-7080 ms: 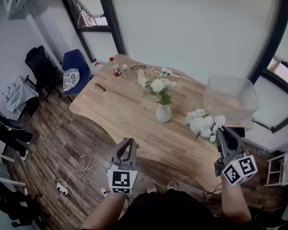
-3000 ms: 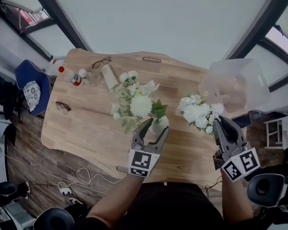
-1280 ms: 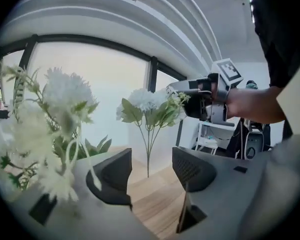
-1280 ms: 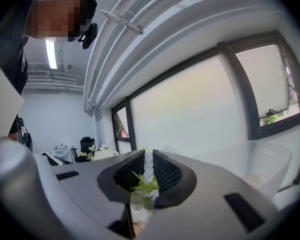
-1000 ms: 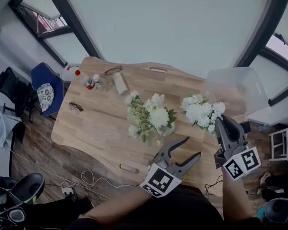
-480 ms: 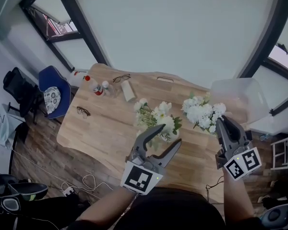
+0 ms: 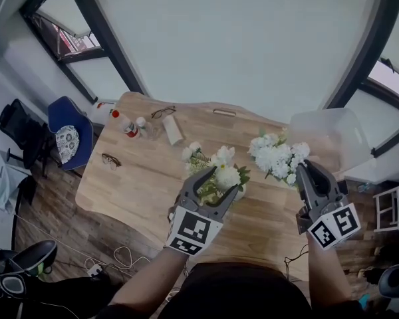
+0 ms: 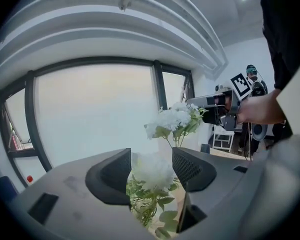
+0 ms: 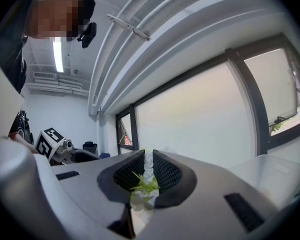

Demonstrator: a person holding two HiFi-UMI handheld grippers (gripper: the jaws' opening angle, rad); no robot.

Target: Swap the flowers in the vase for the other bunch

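Observation:
A mixed bunch of white flowers with green leaves (image 7: 216, 170) stands in a small white vase (image 7: 240, 192) on the wooden table (image 7: 139, 178). My left gripper (image 7: 221, 180) is open, its jaws on either side of that bunch. In the left gripper view a white bloom (image 8: 149, 170) sits between the pads without being squeezed. The vase is mostly hidden behind the gripper. My right gripper (image 7: 308, 169) is shut on the stems of the other, all-white bunch (image 7: 276, 155), held off the table to the right; the left gripper view also shows this all-white bunch (image 8: 175, 119).
A clear plastic box (image 7: 326, 135) stands at the table's right end. Small bottles (image 7: 124, 122), a white roll (image 7: 173, 130) and two pairs of glasses (image 7: 161, 112) lie at the far left. A blue chair (image 7: 63, 135) stands beside the table.
My left gripper has swung in from the near table edge to the vase, and its jaws now flank the flowers. The right gripper has kept its bunch almost still.

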